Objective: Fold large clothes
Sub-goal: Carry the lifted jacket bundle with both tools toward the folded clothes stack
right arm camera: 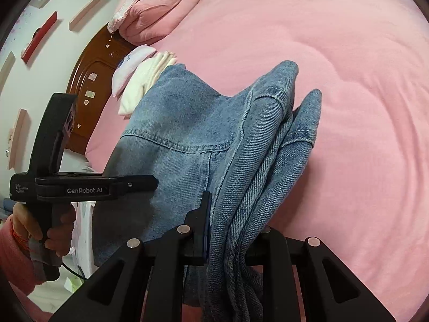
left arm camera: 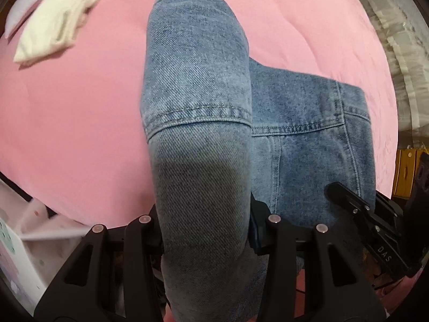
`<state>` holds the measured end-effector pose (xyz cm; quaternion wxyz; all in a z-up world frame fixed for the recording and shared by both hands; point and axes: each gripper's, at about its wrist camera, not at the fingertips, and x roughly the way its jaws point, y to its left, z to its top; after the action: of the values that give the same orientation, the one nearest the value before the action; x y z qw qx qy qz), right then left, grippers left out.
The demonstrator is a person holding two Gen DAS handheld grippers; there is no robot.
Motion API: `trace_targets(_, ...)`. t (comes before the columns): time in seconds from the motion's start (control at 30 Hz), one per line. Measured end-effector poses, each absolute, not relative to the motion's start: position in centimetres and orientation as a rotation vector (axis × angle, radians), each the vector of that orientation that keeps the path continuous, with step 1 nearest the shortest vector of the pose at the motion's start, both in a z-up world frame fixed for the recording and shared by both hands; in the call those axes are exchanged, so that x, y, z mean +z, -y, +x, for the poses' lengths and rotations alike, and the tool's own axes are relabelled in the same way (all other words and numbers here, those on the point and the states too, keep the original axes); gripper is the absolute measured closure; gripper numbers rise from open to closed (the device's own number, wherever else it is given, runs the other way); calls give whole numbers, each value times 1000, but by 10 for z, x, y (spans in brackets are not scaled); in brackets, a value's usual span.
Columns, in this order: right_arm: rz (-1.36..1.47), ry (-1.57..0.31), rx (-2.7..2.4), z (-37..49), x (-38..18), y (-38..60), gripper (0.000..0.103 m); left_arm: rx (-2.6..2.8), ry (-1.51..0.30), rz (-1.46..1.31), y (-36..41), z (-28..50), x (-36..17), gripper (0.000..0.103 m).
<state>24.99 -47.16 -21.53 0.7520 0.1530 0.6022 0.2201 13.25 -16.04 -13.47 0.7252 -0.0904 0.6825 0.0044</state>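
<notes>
Pink bedspread [left arm camera: 67, 123] backs one denim jacket [left arm camera: 198, 86], pinched by two hand-held grippers, left [left arm camera: 206, 230] and right [right arm camera: 233, 244].

Big white words: "GenRobot.AI", on the side of the left gripper [right arm camera: 88, 187], seen from the right wrist camera.
Small white words: "Data Acquisition System", in three tiny lines, on the back end of the same black tool, left of the big words.
Letters on the other tool: "DAS", white, on the black body of the right gripper [left arm camera: 375, 230], low at the right edge of the left wrist view.
Stickers on the brown headboard [right arm camera: 88, 80]: too small to read.
</notes>
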Motion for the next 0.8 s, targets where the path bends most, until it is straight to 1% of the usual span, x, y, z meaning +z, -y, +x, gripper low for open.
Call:
trace_targets(0.2, 344, -1264, 552, 290, -225, 406, 87, 66, -1439, -169, 76, 156, -115, 63)
trace_targets(0.4, 396, -1182, 593, 346, -241, 325, 88, 161, -1347, -105, -20, 206, -84, 63)
trace_targets(0.47, 480, -1164, 568, 375, -243, 304, 88, 173, -1310, -102, -50, 224, -71, 63)
trace_targets(0.57, 577, -1101, 540, 415, -246, 284, 87, 186, -1262, -103, -81, 257, -56, 63)
trace_targets(0.7, 591, -1024, 553, 464, -247, 262, 87, 180, -1211, -85, -117, 292, -36, 64)
trace_targets(0.8, 600, -981, 571, 501, -249, 251, 87, 167, -1193, -48, -130, 324, -25, 64)
